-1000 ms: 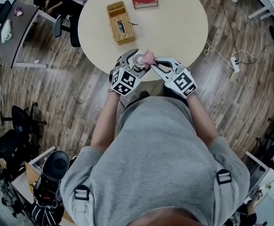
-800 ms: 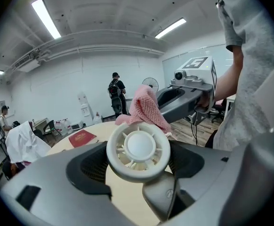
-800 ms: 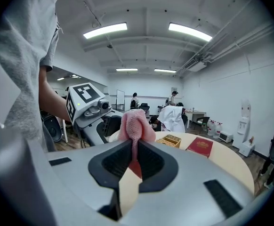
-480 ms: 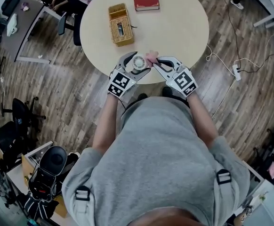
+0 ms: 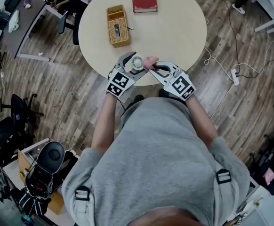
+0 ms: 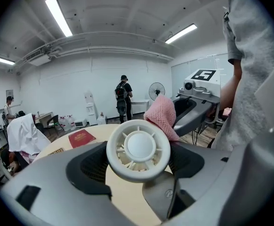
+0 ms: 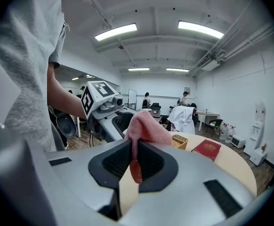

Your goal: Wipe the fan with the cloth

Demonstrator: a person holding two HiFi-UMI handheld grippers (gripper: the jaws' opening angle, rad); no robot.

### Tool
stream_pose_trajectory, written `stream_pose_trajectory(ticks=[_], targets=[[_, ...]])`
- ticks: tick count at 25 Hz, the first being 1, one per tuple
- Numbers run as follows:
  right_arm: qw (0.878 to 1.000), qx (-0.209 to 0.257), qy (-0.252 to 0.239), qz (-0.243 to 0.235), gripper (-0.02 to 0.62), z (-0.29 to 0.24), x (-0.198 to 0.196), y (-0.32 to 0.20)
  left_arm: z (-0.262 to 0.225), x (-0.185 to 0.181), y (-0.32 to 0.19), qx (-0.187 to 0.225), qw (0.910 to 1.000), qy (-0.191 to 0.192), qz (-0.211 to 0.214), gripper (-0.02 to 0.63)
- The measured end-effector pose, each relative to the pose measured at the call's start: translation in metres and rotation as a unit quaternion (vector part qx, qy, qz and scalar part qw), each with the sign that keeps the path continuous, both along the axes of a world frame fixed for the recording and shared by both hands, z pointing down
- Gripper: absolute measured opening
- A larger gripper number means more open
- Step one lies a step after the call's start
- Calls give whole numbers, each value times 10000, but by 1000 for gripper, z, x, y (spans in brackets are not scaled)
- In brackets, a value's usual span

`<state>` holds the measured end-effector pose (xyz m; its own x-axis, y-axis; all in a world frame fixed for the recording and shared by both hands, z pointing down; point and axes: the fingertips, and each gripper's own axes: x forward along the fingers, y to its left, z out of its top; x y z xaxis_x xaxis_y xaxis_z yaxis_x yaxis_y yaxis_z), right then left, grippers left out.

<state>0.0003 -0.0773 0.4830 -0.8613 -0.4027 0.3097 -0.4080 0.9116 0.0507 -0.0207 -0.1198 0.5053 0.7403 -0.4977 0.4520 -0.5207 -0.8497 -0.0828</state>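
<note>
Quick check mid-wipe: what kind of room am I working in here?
Probably an open office or lab: a desk, an office chair, ceiling strip lights, and a power strip trailing across the wood floor.

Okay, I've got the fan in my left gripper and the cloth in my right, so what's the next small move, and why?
Probably ease the right gripper toward the left one, so the pink cloth sweeps across the white fan's front grille. The cloth sits only at the fan's rim on the right gripper's side, the grille looks uncovered, and the left gripper is shut on the fan.
</note>
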Motion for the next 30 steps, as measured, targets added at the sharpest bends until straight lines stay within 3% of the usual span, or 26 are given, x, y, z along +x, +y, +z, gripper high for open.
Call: stream_pose_trajectory(ticks=[6, 12, 20, 30], targets=[[9992, -38, -384, -121, 37, -10, 12, -5, -8, 13, 0, -116, 9994, 291, -150, 390], [9985, 29, -539, -71, 37, -17, 29, -22, -18, 27, 10, -266, 9983, 525, 23, 390], [9976, -102, -506, -469, 37, -16, 37, -32, -3, 45, 26, -36, 9997, 117, 223, 390], [9942, -301, -558, -872, 37, -7, 42, -23, 2, 37, 7, -212, 9993, 218, -205, 390]])
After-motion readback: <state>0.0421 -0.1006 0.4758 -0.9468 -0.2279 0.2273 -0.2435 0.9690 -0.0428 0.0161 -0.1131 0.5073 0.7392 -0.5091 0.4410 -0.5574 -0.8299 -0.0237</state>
